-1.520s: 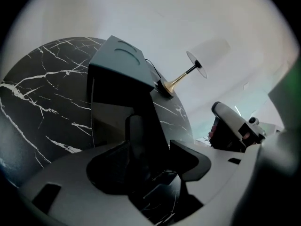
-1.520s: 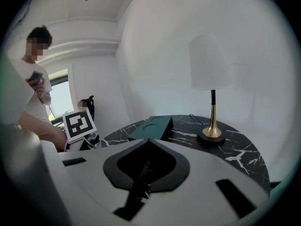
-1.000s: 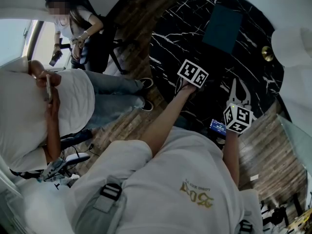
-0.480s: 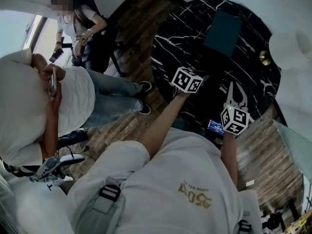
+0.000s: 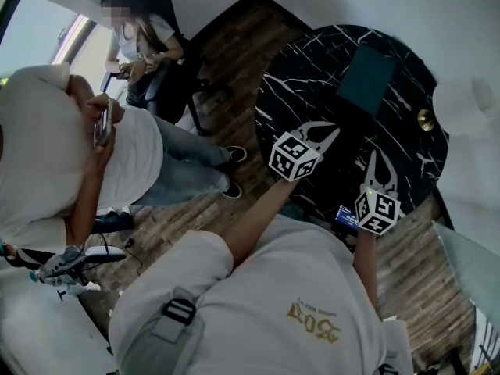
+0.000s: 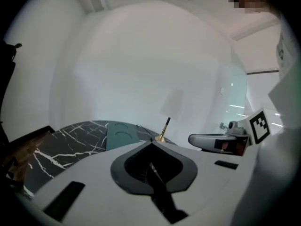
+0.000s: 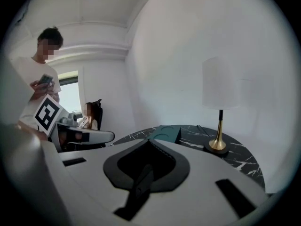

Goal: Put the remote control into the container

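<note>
The teal container (image 5: 366, 79) lies on the far side of the round black marble table (image 5: 312, 76); it also shows as the teal container (image 6: 121, 135) in the left gripper view and the teal container (image 7: 164, 133) in the right gripper view. No remote control shows in any view. My left gripper (image 5: 336, 132) hovers over the table's near edge, jaws shut with nothing seen between them; its tips meet at the left gripper (image 6: 151, 141). My right gripper (image 5: 372, 155) is beside it at the near right, also shut and empty, tips meeting at the right gripper (image 7: 149, 140).
A brass lamp base (image 5: 426, 118) with a white shade (image 5: 462, 104) stands on the table's right side. A person with a phone (image 5: 78, 162) stands at the left on the wooden floor. Another person (image 5: 144, 45) sits on a chair farther back.
My left gripper has lifted from the table's near edge and tipped up toward level, so its jaws now show past the marker cube. The right gripper has risen a little.
</note>
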The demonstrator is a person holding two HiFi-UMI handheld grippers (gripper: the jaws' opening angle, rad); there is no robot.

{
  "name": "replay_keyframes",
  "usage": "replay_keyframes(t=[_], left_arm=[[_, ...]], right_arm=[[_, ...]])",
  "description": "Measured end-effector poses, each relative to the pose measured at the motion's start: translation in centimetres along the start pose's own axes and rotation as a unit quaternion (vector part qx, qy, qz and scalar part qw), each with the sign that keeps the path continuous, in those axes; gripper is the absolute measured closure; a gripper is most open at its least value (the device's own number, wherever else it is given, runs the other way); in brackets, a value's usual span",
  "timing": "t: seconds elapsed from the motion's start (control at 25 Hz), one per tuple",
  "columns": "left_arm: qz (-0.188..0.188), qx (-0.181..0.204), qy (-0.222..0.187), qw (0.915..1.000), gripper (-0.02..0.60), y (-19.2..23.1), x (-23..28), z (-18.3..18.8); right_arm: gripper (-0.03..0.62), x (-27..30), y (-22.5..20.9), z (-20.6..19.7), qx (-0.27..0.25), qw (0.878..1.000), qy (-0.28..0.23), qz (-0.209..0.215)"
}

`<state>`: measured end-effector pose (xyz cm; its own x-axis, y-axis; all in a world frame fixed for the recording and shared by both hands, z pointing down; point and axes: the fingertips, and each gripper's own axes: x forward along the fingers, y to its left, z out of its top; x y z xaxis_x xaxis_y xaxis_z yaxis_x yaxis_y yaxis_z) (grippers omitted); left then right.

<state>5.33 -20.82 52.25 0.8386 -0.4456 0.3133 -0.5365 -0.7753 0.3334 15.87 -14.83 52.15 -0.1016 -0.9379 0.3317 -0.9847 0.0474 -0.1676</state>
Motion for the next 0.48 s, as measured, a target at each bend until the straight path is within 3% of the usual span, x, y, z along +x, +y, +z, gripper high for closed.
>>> replay_keyframes(t=[0.28, 0.48], left_arm=[[-0.018, 0.057, -0.067, 0.9959, 0.575, -2.2, -2.2, 5.2], [-0.003, 0.073, -0.098, 0.9925, 0.575, -2.5, -3.8, 7.4]], right_arm=[[0.583, 0.1, 1.5, 3.1, -0.009, 0.999, -0.029, 0.008], [0.583, -0.3, 2.1, 5.0, -0.016, 0.999, -0.047, 0.01]])
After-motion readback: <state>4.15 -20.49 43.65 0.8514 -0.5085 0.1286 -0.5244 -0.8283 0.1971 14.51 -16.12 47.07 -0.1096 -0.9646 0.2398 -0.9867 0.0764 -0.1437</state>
